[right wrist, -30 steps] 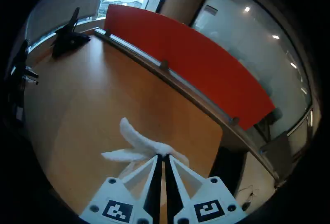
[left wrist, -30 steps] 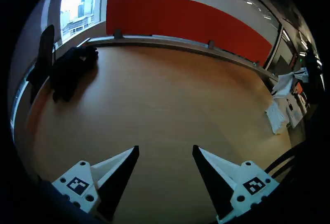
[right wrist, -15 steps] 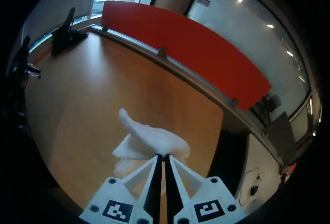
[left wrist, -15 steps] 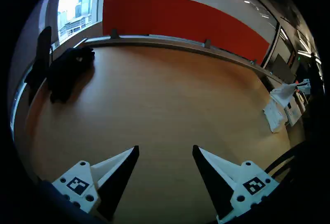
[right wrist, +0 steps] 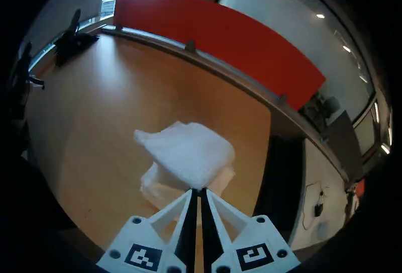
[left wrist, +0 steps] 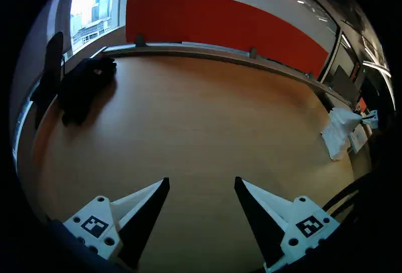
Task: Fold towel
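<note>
In the right gripper view a white towel (right wrist: 188, 155) hangs bunched from my right gripper (right wrist: 200, 192), whose fingers are shut on its edge. Its lower folds trail toward the wooden table (right wrist: 100, 102). In the left gripper view the same towel (left wrist: 339, 131) appears far off at the table's right edge, held up off the surface. My left gripper (left wrist: 201, 185) hovers low over the bare wood near the front edge, open, with nothing between its fingers.
A black bag (left wrist: 83, 87) lies at the table's far left corner, seen also as the black bag (right wrist: 70, 44) in the right gripper view. A red partition (left wrist: 226, 24) runs along the back edge. Beyond the table's right end the floor (right wrist: 321, 192) drops away.
The right gripper has swung with the towel, which now hangs broader and more spread out. In the left gripper view the towel has sunk lower at the right edge. The left gripper has stayed put.
</note>
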`<move>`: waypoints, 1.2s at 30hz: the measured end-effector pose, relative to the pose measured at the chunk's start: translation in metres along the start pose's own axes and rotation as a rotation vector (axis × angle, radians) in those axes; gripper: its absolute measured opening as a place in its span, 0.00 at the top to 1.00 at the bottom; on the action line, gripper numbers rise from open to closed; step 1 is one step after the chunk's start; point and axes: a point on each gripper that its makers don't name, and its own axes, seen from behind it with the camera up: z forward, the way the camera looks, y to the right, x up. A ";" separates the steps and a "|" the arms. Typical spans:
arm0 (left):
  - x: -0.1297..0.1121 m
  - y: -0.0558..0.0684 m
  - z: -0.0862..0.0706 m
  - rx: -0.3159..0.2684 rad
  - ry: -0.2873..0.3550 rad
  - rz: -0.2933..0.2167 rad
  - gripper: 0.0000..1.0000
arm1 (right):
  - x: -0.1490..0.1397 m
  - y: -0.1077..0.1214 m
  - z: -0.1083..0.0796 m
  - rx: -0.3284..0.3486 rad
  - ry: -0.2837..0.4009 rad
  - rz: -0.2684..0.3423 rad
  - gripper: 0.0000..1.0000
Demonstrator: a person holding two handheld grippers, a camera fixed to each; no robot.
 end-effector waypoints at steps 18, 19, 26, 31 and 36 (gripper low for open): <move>-0.003 -0.004 -0.004 0.015 -0.005 0.008 0.04 | -0.077 0.008 0.028 -0.029 -0.141 0.077 0.95; -0.004 -0.005 -0.005 0.016 -0.005 0.007 0.04 | -0.080 0.009 0.030 -0.031 -0.146 0.082 0.96; -0.006 -0.006 -0.007 0.024 -0.010 0.003 0.04 | -0.092 0.016 0.043 -0.046 -0.177 0.123 0.96; -0.008 -0.007 -0.008 0.029 -0.012 0.002 0.04 | -0.099 0.014 0.051 -0.036 -0.199 0.136 0.96; -0.010 -0.007 -0.009 0.033 -0.014 -0.005 0.04 | -0.106 0.010 0.057 -0.034 -0.222 0.131 0.96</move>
